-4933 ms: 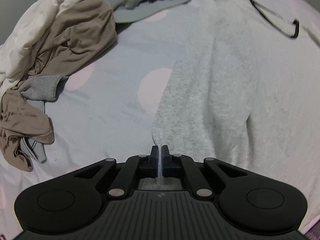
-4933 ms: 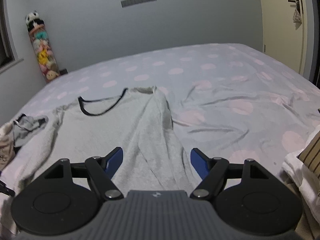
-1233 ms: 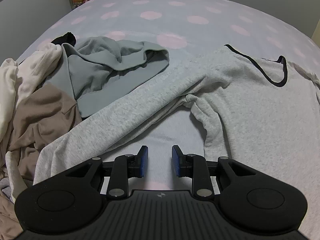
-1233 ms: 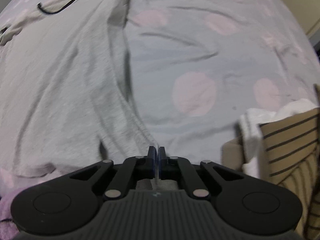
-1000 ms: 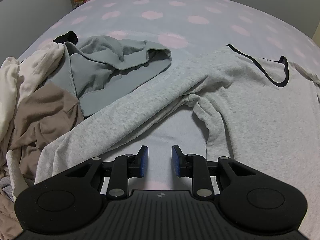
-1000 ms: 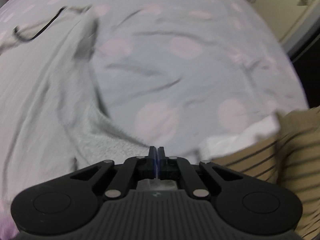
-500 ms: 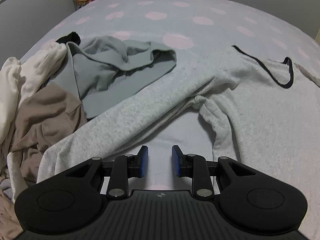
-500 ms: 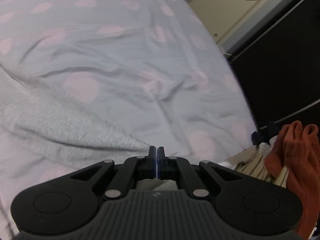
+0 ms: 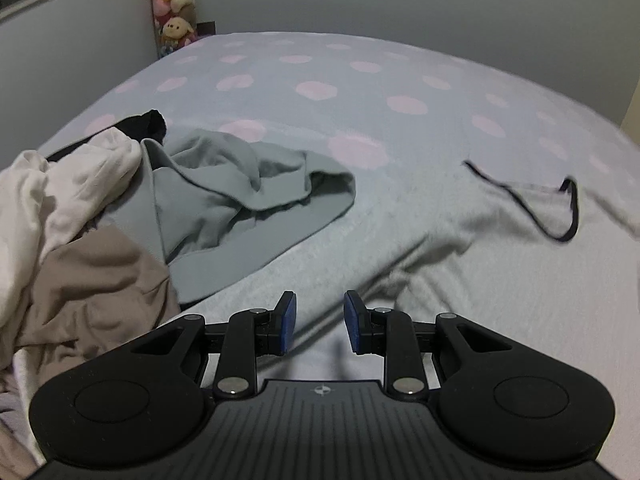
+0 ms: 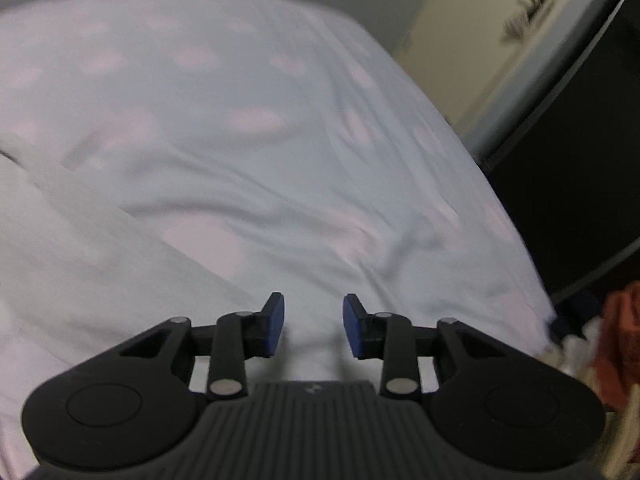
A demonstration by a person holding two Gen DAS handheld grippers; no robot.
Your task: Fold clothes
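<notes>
A wide bed (image 9: 360,92) fills the room in front of me, its pale blue-grey cover dotted with pink spots, grey walls behind it and a hanging column of plush toys (image 9: 174,8) in the far left corner. My left gripper (image 9: 316,322) hangs just above the bedding with its blue-padded fingers apart and nothing between them. Spread flat ahead of it is the light grey sweatshirt (image 9: 500,264) — its black-trimmed neckline (image 9: 560,216) lies toward the far right, and one sleeve runs diagonally down toward the left, passing close under my left fingers. To the left sits the unfolded pile: a sage-green garment (image 9: 224,208) rumpled beside the sleeve and partly on it, a cream garment (image 9: 60,192) and a taupe one (image 9: 92,292) heaped against it, and a bit of black cloth (image 9: 146,124) poking out behind.

My right gripper (image 10: 314,326) is also spread open and empty, low over the wrinkled cover (image 10: 280,168). That view is blurred; a paler band along its left edge looks like the sweatshirt's other sleeve (image 10: 60,248), but I cannot tell for sure. Off the bed's right edge there is a rust-orange cloth (image 10: 620,328), with a cream door (image 10: 500,28) beyond.
</notes>
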